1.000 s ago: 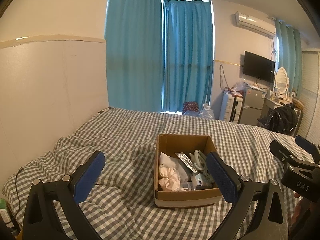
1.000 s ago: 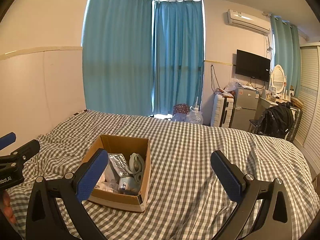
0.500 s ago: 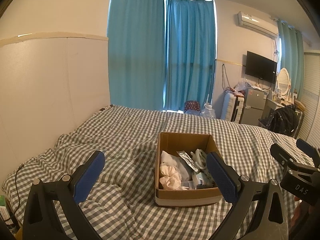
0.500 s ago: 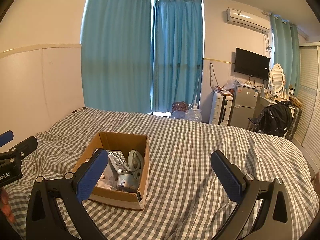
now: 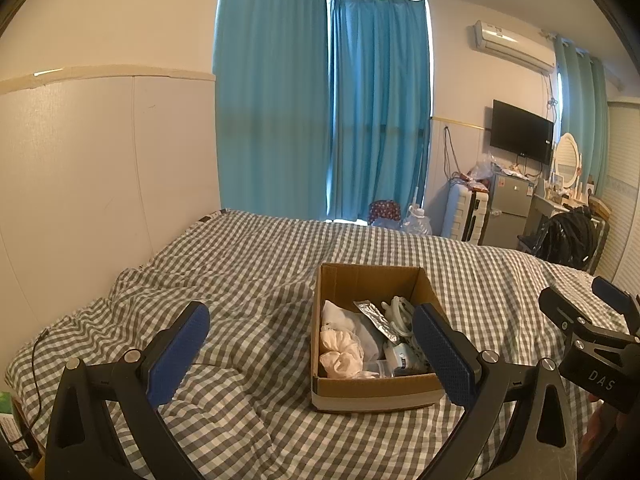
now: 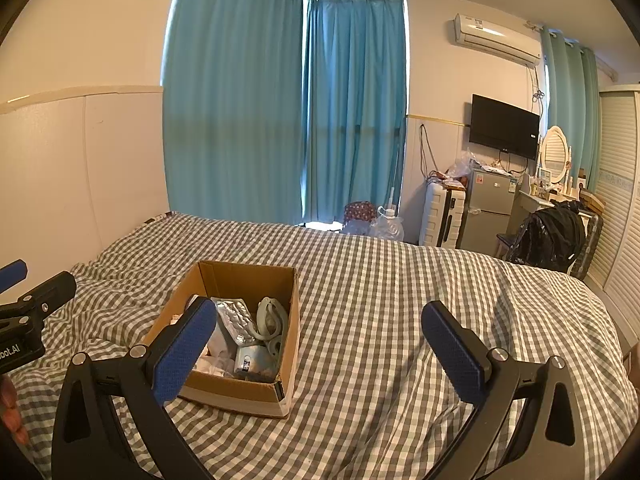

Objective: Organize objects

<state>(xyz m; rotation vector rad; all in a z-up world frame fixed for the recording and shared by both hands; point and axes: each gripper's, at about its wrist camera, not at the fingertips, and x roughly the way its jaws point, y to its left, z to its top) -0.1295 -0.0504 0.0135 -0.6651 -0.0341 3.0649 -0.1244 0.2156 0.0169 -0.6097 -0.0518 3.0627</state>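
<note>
Both grippers, left (image 5: 311,354) and right (image 6: 318,349), gape wide, empty, above the bed (image 6: 380,280); box (image 5: 372,390) at lower centre.

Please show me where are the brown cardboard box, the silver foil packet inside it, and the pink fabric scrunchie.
Brown cardboard box (image 5: 376,392), left wrist view, on its near outer wall.
Silver foil packet (image 6: 234,316), right wrist view, on its flat face.
Pink fabric scrunchie (image 5: 340,362), left wrist view, on its ruffled top.
</note>
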